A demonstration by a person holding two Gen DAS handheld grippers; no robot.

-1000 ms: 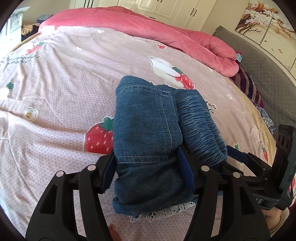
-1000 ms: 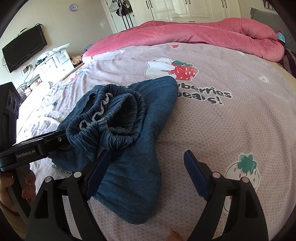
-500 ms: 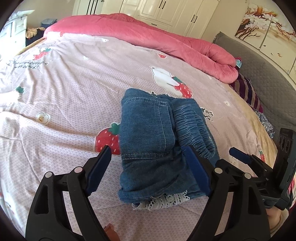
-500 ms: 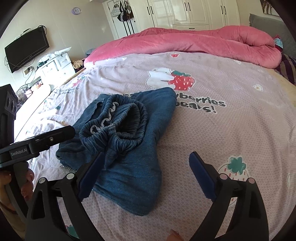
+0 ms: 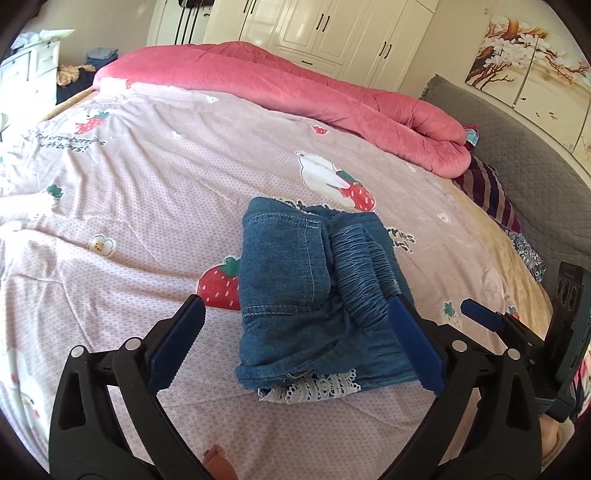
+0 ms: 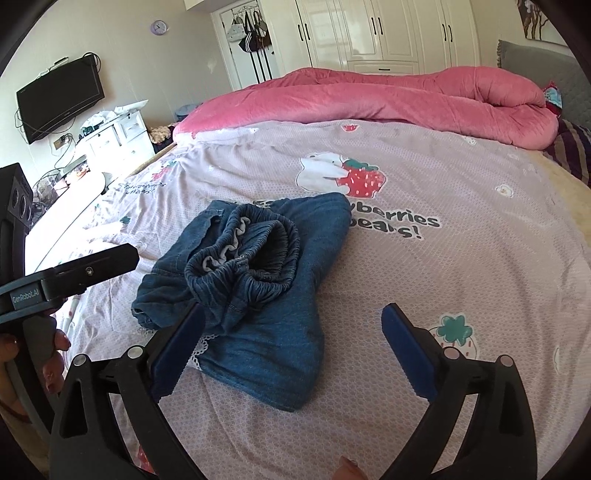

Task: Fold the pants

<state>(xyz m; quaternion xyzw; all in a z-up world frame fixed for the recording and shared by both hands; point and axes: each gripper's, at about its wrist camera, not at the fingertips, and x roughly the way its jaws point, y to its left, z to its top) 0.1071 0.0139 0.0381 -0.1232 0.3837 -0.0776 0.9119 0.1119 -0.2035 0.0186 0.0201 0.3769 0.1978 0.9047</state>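
Note:
The blue denim pants (image 5: 310, 291) lie folded in a compact bundle on the pink strawberry-print bedsheet (image 5: 147, 192), with a white lace hem showing at the near edge. They also show in the right wrist view (image 6: 258, 280), elastic waistband on top. My left gripper (image 5: 295, 347) is open and empty, its jaws wide on either side of the bundle's near end. My right gripper (image 6: 291, 350) is open and empty, just in front of the bundle. The right gripper also shows at the right edge of the left wrist view (image 5: 517, 332).
A rolled pink duvet (image 5: 314, 96) lies across the far side of the bed. A striped pillow (image 5: 491, 192) and grey headboard (image 5: 535, 155) are at the right. White wardrobes (image 6: 388, 33), a wall TV (image 6: 59, 99) and a white dresser (image 6: 114, 140) stand beyond the bed.
My left gripper let go of the pants, opened wide and drew back. My right gripper drew back too. The bundle stays folded on the sheet.

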